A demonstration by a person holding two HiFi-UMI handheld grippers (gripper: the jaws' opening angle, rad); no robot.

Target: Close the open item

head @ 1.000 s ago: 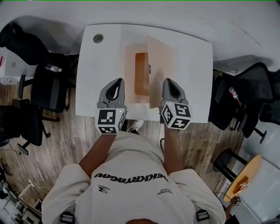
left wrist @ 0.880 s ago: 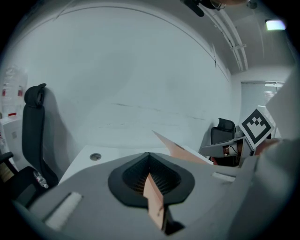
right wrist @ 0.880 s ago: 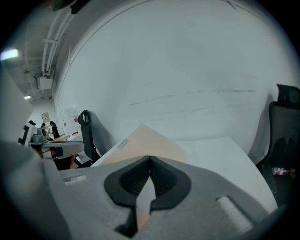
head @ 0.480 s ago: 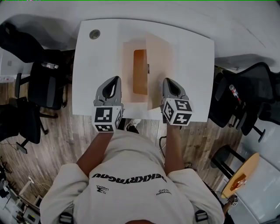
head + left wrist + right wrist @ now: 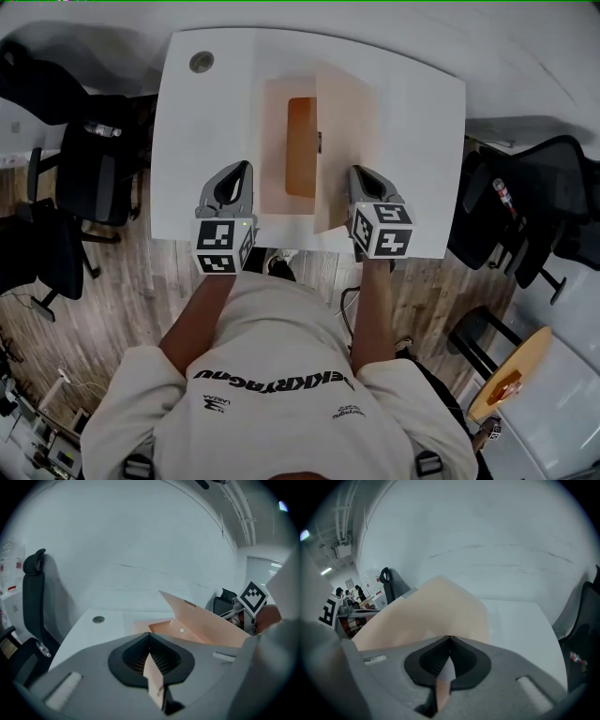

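Head view: we look down on a white table (image 5: 187, 141) with a peach folder (image 5: 281, 187) lying open at its middle, near the front edge. Its flat leaf (image 5: 274, 122) rests on the tabletop and carries an orange-brown panel (image 5: 301, 145). Its other cover (image 5: 345, 141) stands raised to the right of the fold. We hold the left gripper (image 5: 239, 178) at the near left edge of the folder and the right gripper (image 5: 361, 180) at the near edge of the raised cover. A round grommet (image 5: 201, 62) sits in the table's far left corner. Dark office chairs (image 5: 89, 178) stand on both sides of the table, on a wooden floor (image 5: 141, 291).

Left gripper view: the left gripper (image 5: 151, 656) has its jaws together, pinching a thin peach edge of the folder (image 5: 153, 679). Beyond them the raised cover (image 5: 211, 620) slants upward, with a small round stud (image 5: 182, 630) on the inner face. The grommet (image 5: 98, 619) shows on the table, and a chair (image 5: 33, 597) stands at the left.

Right gripper view: the right gripper (image 5: 446, 660) also has its jaws shut on a thin sheet edge, that of the raised cover (image 5: 431, 616), which fills the middle ground. The table (image 5: 520, 625) lies to the right of it. People (image 5: 349, 594) stand far off at the left.
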